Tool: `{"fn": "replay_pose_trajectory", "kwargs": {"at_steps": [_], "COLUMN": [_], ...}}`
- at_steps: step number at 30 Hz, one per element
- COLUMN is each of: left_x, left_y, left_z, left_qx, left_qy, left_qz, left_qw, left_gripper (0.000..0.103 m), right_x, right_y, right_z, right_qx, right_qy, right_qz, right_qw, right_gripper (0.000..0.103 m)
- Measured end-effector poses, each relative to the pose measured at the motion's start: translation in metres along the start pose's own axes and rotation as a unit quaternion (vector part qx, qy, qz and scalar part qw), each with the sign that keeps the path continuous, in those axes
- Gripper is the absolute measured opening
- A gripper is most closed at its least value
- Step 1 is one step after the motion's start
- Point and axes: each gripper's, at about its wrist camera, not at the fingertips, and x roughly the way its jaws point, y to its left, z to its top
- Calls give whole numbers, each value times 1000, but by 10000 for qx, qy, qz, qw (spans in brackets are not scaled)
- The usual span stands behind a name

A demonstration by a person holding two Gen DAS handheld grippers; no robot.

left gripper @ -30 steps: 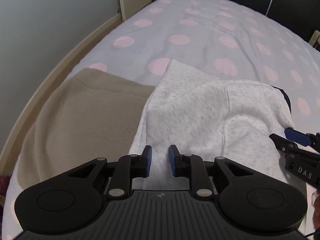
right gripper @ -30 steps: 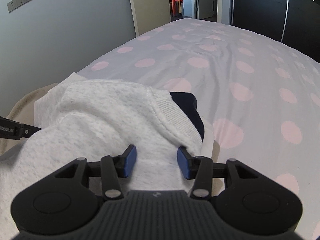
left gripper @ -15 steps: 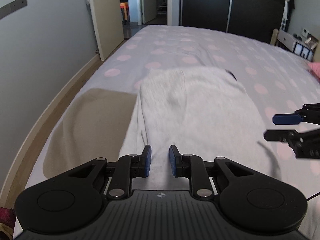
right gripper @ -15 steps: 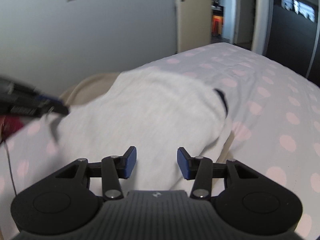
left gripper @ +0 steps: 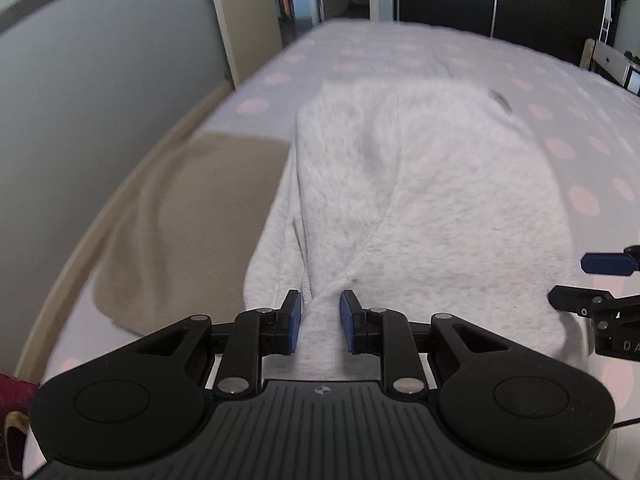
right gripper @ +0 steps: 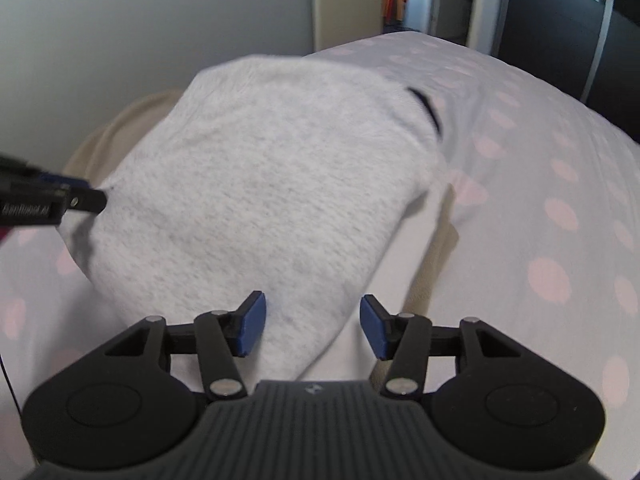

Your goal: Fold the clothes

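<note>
The left gripper [left gripper: 320,322] is set narrow, and a bunched corner of the grey sweatshirt [left gripper: 420,200] is seen between its blue pads; the jaws are opening, and whether the pads still press on the cloth cannot be told. The right gripper [right gripper: 312,326] is spread wider and is also opening; the near hem of the sweatshirt [right gripper: 260,200] lies between its pads, but a gap is seen on the right side, so nothing is clamped there.

Compared with a second ago, the sweatshirt has been carried away from the cameras and laid out longer across the bed [left gripper: 580,140], and its ribbed collar, which was close under the right gripper then, is now at the far end. The fold is judged to have been laid down, with release in hand.

The sweatshirt rests on the spotted cover, and part of it overlaps a beige garment [left gripper: 192,220] to its left. A dark strip [right gripper: 426,110] shows at the far right corner. The left edge of the bed runs close beside the beige garment, with the wall [left gripper: 100,120] just beyond it, so little room is left there. To the right and ahead, much bare cover is available for smoothing or a further fold.
</note>
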Motion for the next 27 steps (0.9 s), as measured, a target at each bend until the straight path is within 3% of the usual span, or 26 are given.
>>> {"fn": "replay_pose_trajectory", "kwargs": {"at_steps": [4,6,10,17,20,27], "left_x": [-50,-79,-143,-237,-266,-311], "left_y": [-10,-18,-38,-72,-85,-128], "left_z": [-9,-14,-28,-61,-77,-122], "left_qx": [-196,-238,-335,-750,-861,-691], "left_qy": [-363,-607,-1063,-1231,-1232,-1585], "left_qz": [-94,-120,-154,-154,-243,101], "left_qw": [9991,9978,9937,9894,9883,9849], "left_gripper": [34,45,50,61,61,63], "right_x": [-49,-78,-141,-260,-304,-372], "right_y": [-6,-8,-5,7,15,29], "right_z": [-7,-10,-18,-48,-70,-137], "right_qx": [29,24,27,-197,-457,-533], "right_qy": [-241,-367,-560,-660,-698,-1135], "right_qz": [50,135,349,529,383,73], "right_qw": [9997,9992,9978,9962,9958,9921], "right_gripper": [55,58,65,75,76,80]}}
